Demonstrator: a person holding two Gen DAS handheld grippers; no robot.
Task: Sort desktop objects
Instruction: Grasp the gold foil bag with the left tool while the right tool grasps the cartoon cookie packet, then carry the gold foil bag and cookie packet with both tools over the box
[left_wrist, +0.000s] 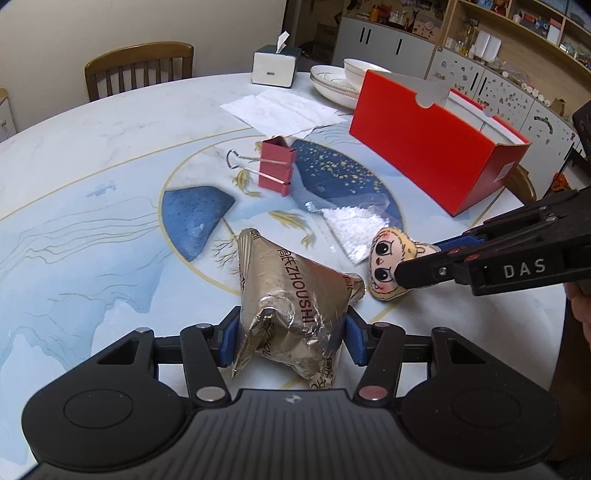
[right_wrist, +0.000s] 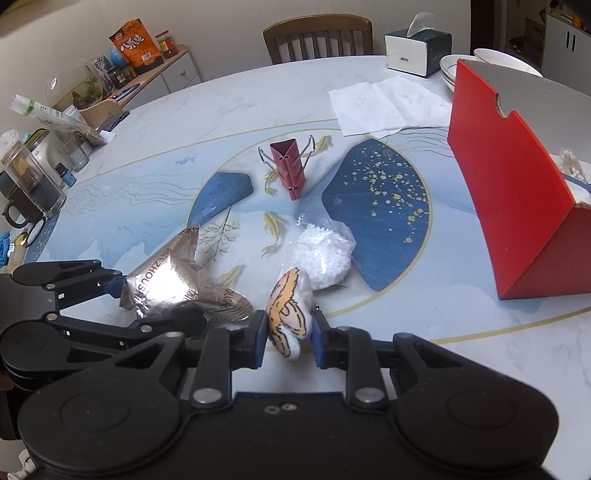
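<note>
The round table (right_wrist: 155, 122) carries everything, a printed marble top with the loose items gathered at its middle; the red box (right_wrist: 517, 199) stands open-topped ahead and to the right of the right claw (right_wrist: 289, 334), and, judging by the task, it is the likely bin for the sorting, since some small pieces already show inside its near end; ahead of both claws, well beyond their tips, the red binder clip (left_wrist: 276, 168) stands on end, untouched; nearer, just ahead of the right claw, the clear bag of white beads (right_wrist: 325, 254) lies flat on the blue pattern; the foil snack packet (left_wrist: 291, 306) sits pinched between the blue pads of the left claw (left_wrist: 291, 338), crumpled where the pads press in, so that claw is clamped on it for carrying; the smallest thing, the plush doll head (right_wrist: 288, 312), is squeezed edge-on between the pads of the right claw, gripped firmly; whether either item is lifted clear of the table I cannot tell.
</note>
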